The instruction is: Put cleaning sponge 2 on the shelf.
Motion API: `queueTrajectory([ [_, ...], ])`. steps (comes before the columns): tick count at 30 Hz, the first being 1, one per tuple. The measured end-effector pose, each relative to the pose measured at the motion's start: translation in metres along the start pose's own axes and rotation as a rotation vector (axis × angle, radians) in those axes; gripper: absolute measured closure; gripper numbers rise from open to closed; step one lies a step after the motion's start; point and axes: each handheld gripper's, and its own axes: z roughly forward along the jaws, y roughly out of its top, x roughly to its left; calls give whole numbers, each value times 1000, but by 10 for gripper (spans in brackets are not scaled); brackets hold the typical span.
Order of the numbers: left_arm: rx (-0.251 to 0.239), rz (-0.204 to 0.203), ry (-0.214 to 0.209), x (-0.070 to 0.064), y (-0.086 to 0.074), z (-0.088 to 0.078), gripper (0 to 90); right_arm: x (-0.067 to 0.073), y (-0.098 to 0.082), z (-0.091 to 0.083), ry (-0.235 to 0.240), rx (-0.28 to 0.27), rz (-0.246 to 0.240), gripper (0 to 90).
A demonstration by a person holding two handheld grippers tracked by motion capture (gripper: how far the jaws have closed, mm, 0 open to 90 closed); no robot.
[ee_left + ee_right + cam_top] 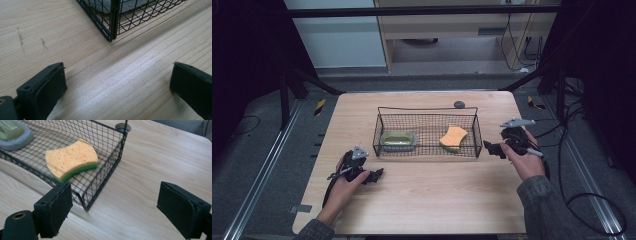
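Orange sponge (71, 160) sits inside the wire basket (100, 182), just ahead-left of the right claw (113, 208), whose jaws are spread with nothing between them. Left claw (117, 86) also released, idle. Nothing's grabbed yet, so basically everything's left.

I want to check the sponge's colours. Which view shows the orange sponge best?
The right gripper view: the sponge lies close in the wire basket, orange top over a green layer. The high view shows it small and farther off. The left gripper view shows a basket corner, not the sponge.
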Motion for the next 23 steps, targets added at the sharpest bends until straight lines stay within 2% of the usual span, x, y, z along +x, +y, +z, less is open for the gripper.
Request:
queueTrajectory([
  [2,0,-1,0,0,0,0,0,-4,-13,0,-9,-6,3,122],
  [4,0,-1,0,0,0,0,0,-8,-27,3,-11,-7,31,123],
  [11,1,-1,-1,0,0,0,0,-9,-65,28,-11,35,104,118],
  [15,1,-1,-1,0,0,0,0,-6,-75,43,-27,80,97,103],
  [17,0,-1,-1,0,0,0,0,-3,-80,49,-25,77,116,94],
  [19,0,0,-2,0,0,0,0,0,-82,53,-51,49,96,78],
  [20,1,0,-2,0,0,0,0,0,-81,53,-48,50,107,75],
  [23,0,0,-2,0,0,0,0,0,-81,54,-49,52,100,68],
])
